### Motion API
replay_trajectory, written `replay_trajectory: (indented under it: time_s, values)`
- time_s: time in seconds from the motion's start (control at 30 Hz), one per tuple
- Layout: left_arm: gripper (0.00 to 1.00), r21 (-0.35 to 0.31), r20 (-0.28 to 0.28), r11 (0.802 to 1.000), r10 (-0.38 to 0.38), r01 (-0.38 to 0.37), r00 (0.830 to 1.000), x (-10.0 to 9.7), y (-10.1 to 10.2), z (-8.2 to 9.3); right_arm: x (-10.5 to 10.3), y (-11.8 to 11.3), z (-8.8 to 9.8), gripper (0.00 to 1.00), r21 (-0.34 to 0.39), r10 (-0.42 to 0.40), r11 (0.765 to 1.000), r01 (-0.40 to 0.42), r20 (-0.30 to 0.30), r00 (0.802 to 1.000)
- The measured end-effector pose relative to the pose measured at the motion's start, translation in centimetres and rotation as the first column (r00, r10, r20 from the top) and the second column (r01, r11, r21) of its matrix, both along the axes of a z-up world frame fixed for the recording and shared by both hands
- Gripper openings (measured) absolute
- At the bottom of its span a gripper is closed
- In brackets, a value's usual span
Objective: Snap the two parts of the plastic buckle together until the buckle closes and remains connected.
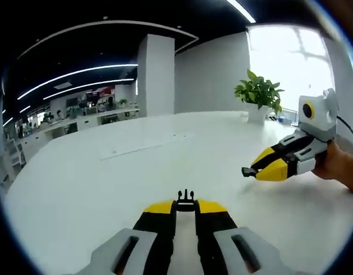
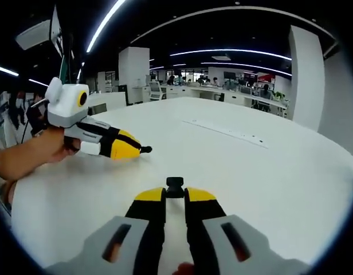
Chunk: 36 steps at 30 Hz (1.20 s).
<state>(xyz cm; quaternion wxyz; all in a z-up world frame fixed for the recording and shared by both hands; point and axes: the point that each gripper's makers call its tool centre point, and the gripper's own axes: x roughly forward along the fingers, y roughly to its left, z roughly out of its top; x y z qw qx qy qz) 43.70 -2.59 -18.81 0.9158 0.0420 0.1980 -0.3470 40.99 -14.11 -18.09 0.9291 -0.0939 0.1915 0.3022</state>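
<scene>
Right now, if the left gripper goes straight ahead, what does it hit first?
Likely nothing close: ahead of the left gripper and its buckle part lies bare table. The right gripper sits off to the side.

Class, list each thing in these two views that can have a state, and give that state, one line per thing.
Left gripper: shut on pronged buckle half, held above the table.
Right gripper: shut on socket buckle half.
Buckle: two halves apart, not yet snapped.
Potted plant: upright on the table.
</scene>
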Motion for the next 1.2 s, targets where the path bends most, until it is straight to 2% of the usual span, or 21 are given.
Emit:
replay_trajectory:
  time_s: [0.1, 0.17, 0.23, 0.4, 0.6, 0.73, 0.77, 0.83, 1.0, 1.2]
  values:
    - [0.12, -0.024, 0.004, 0.999, -0.022, 0.022, 1.0, -0.4, -0.3, 0.8, -1.0, -0.1, 0.2, 0.13, -0.019, 0.015, 1.0, -0.015, 0.01, 1.0]
    - [0.12, -0.021, 0.015, 0.998, -0.052, 0.052, 0.999, -1.6, -0.5, 0.9, -1.9, -0.1, 0.2, 0.13, -0.026, 0.026, 0.999, -0.025, 0.009, 1.0]
    - [0.12, -0.046, 0.002, 0.997, -0.06, 0.06, 0.998, -2.7, -0.6, 0.9, -2.9, -0.2, 0.1, 0.13, -0.023, 0.035, 0.999, -0.035, -0.001, 0.999]
    - [0.12, -0.021, 0.032, 0.996, -0.087, 0.088, 0.996, -4.5, -0.7, 1.4, -4.6, 0.2, 0.2, 0.13, -0.013, 0.055, 0.998, -0.055, -0.003, 0.998]
    - [0.12, -0.019, 0.022, 0.991, -0.133, 0.134, 0.991, -6.4, -0.9, 1.6, -5.8, 0.4, -0.5, 0.13, -0.04, 0.069, 0.997, -0.069, -0.008, 0.998]
    - [0.12, -0.008, 0.013, 0.986, -0.168, 0.168, 0.986, -7.5, -0.7, 1.3, -6.5, 0.3, -0.9, 0.13, -0.03, 0.075, 0.997, -0.075, -0.02, 0.997]
    - [0.12, -0.005, 0.012, 0.984, -0.177, 0.177, 0.984, -7.8, -0.6, 1.2, -6.8, 0.3, -1.0, 0.13, -0.015, 0.076, 0.997, -0.076, -0.038, 0.996]
    - [0.12, -0.035, 0.007, 0.974, -0.222, 0.222, 0.975, -8.9, -0.7, 1.2, -7.3, 0.3, -0.9, 0.13, 0.002, 0.081, 0.997, -0.081, -0.04, 0.996]
    - [0.12, -0.058, 0.009, 0.961, -0.271, 0.271, 0.963, -10.3, -0.4, 1.3, -8.3, 0.3, -1.1, 0.13, -0.002, 0.101, 0.995, -0.101, -0.051, 0.994]
    - [0.12, 0.0, 0.044, 0.935, -0.354, 0.355, 0.934, -11.9, -0.1, 0.5, -9.6, 0.5, -1.5, 0.13, 0.014, 0.165, 0.986, -0.165, -0.08, 0.983]
